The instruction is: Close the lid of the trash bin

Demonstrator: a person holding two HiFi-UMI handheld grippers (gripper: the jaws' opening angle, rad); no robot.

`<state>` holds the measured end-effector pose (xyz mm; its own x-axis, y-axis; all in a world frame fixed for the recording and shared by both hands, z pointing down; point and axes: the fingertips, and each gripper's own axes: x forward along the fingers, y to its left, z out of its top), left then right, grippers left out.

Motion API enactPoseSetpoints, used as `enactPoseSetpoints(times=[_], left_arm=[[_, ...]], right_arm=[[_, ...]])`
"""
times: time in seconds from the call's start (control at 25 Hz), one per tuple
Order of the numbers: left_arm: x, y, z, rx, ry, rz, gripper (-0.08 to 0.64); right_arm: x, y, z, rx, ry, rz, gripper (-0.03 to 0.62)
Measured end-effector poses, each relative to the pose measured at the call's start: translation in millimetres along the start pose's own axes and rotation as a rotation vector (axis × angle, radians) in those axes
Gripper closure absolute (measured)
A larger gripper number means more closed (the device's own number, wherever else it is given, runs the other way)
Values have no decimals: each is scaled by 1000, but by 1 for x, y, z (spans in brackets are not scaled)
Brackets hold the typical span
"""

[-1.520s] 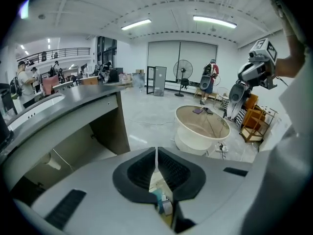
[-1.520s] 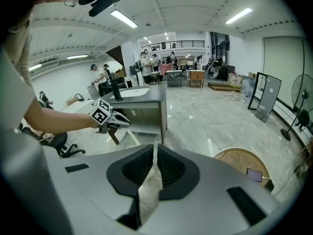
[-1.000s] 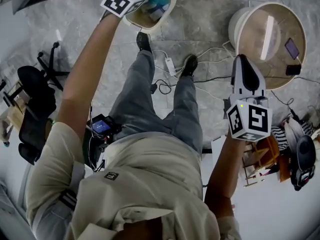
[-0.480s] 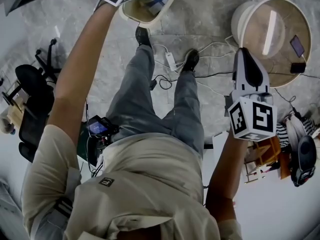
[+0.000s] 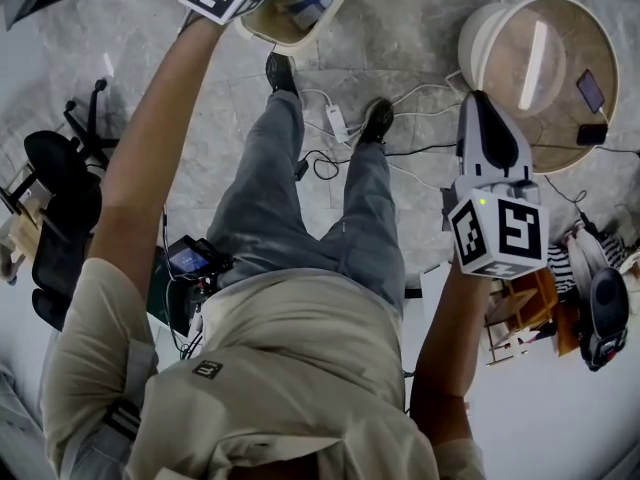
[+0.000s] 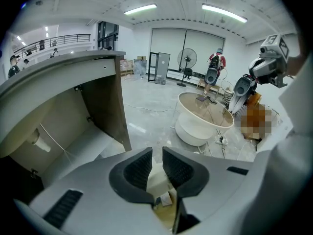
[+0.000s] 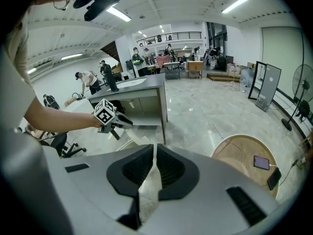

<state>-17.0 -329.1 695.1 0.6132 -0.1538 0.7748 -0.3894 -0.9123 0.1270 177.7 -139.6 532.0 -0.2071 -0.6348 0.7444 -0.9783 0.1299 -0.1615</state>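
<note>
One left hand-held gripper (image 6: 156, 153) clamped on cream trash bin lid (image 6: 157, 181), right hand-held gripper (image 7: 154, 151) jaws together.

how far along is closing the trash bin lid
Done: the left gripper is at the trash bin, clamped on a cream edge of it; lid or rim, I can't tell. In hand: that grip. Left: the closing itself, since the bin's inside is open to the head view. The right gripper hangs shut and empty, away from the bin.
</note>
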Motion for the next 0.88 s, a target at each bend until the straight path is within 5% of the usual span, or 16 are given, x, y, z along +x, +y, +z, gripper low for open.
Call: enactPoseSetpoints(times=[0.88], left_arm=[[-10, -37, -98, -60, 112, -45, 500]], right_arm=[[11, 28, -17, -35, 31, 20, 565]])
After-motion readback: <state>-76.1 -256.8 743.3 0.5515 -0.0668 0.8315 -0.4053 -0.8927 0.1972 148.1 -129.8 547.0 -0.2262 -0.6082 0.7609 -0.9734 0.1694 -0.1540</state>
